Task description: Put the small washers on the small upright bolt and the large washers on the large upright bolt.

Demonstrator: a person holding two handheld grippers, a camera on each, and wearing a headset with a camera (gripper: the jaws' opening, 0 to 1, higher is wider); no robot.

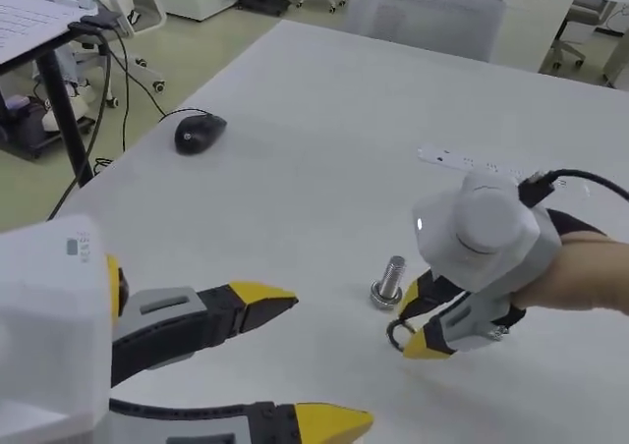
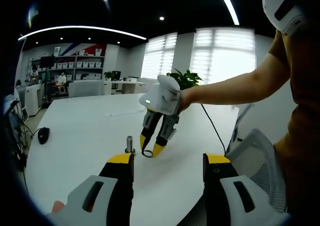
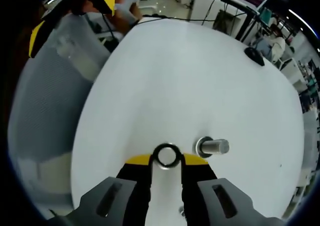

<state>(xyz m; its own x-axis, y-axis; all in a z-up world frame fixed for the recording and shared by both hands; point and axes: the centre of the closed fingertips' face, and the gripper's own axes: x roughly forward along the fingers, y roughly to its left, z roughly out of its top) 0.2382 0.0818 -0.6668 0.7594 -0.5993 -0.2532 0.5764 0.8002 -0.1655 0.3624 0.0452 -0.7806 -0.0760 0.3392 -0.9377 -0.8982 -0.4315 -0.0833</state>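
White tabletop (image 3: 200, 76): right claw (image 3: 166, 161) pinches a washer (image 3: 155, 156) just beside the upright bolt (image 3: 212, 147); left claw (image 2: 168, 158) gapes empty.

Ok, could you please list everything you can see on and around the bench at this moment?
table: one, white, under everything.
bolt: one, silver, upright on the table.
washer: one, dark ring, beside the bolt.
mouse: one, black, corded, far left on the table.
strip: one, white, flat on the table beyond the bolt.
chair: one, grey, at the table's far side.
left gripper: one, yellow-tipped, open, over the near edge.
right gripper: one, yellow-tipped, shut on the washer.
arm: one, holding the right gripper.
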